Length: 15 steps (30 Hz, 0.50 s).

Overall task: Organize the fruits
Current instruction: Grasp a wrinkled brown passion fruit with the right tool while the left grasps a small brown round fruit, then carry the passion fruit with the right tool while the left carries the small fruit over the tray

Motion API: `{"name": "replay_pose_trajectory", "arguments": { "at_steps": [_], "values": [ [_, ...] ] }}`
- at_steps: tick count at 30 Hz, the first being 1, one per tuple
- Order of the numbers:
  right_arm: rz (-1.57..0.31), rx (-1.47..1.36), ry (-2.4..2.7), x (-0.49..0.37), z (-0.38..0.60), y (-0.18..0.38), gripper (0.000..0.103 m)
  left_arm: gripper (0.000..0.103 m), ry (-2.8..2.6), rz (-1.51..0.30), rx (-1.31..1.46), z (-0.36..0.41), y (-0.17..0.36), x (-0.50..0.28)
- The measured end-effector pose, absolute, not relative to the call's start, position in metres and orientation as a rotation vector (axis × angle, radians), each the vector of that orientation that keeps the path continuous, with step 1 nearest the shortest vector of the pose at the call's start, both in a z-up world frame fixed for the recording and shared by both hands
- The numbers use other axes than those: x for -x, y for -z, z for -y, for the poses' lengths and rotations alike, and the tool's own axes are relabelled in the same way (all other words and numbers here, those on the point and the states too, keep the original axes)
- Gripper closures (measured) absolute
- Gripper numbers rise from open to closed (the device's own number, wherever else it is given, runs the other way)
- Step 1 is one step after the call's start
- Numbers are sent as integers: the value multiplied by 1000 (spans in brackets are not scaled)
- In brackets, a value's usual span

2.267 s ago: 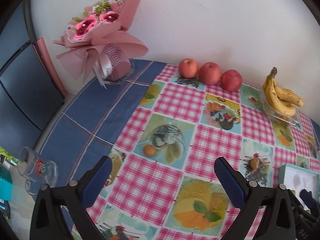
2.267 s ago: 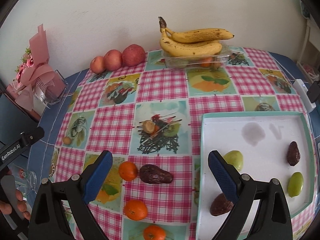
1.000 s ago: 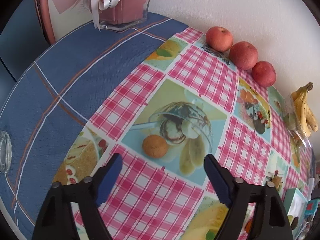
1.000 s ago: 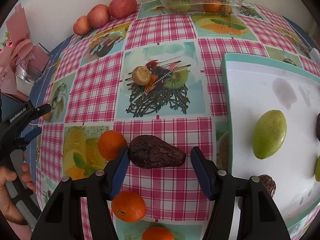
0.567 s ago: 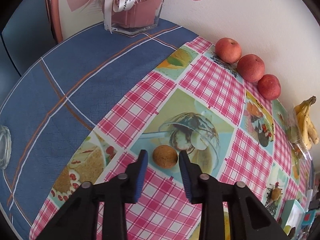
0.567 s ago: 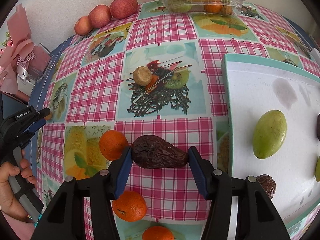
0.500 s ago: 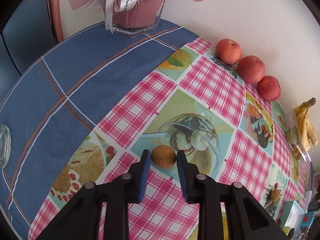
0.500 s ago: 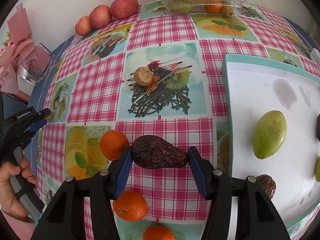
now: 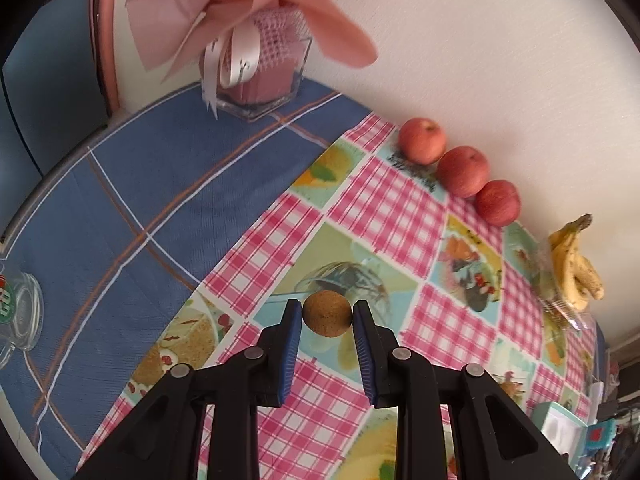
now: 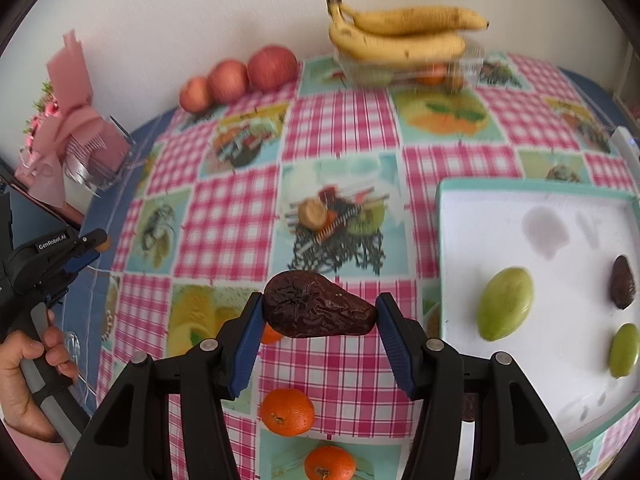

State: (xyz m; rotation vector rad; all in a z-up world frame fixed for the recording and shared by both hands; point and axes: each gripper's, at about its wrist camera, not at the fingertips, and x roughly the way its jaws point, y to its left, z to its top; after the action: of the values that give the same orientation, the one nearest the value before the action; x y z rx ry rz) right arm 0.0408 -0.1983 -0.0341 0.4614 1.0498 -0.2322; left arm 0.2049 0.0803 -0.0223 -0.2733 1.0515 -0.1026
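Left gripper [image 9: 327, 314] is clamped on a small round brown fruit [image 9: 327, 313], blue pads touching both sides, held above the checked tablecloth [image 9: 384, 208]; it looks lifted off the cloth, though the view makes that hard to confirm. Right gripper [image 10: 319, 312] is clamped on a dark wrinkled avocado [image 10: 318, 311], gripped end to end, sitting above the cloth just left of the white tray [image 10: 452, 240]. In the tray: a large green fruit [image 10: 506, 309], a smaller green fruit [image 10: 623, 350] near the right edge, a dark fruit [image 10: 623, 282] beyond it. Three oranges lie under and below the right gripper: one mostly hidden behind its left finger [image 10: 270, 335], one in the middle [image 10: 287, 412], one at the bottom [image 10: 329, 463]. Three apples [image 10: 236, 80] sit in a row along the wall, bananas [image 10: 396, 36] on a clear box right of them. Another small brown fruit [image 10: 312, 213] lies mid-cloth. Pink bouquet [image 9: 256, 4] in a glass vase on the blue cloth, glass mug [image 9: 18, 312] at far left. A hand [image 10: 28, 372] holds the left tool's grip in the right view.
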Motion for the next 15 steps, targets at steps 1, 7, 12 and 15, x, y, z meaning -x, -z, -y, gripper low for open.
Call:
{"name": "replay_pose_trajectory", "arguments": {
  "at_steps": [1, 7, 12, 15],
  "values": [
    [-1039, -458, 233, -40, 198, 30, 45, 75, 109, -1047, 279, -81, 19, -204],
    [-989, -442, 245, -35, 200, 11, 45, 75, 141, -1016, 259, -74, -1, -194],
    [-971, -426, 261, -28, 204, 3, 45, 75, 164, -991, 252, -69, -15, -183],
    [-963, -432, 265, -24, 208, 0, 45, 75, 186, -974, 254, -65, -23, -176]
  ]
}}
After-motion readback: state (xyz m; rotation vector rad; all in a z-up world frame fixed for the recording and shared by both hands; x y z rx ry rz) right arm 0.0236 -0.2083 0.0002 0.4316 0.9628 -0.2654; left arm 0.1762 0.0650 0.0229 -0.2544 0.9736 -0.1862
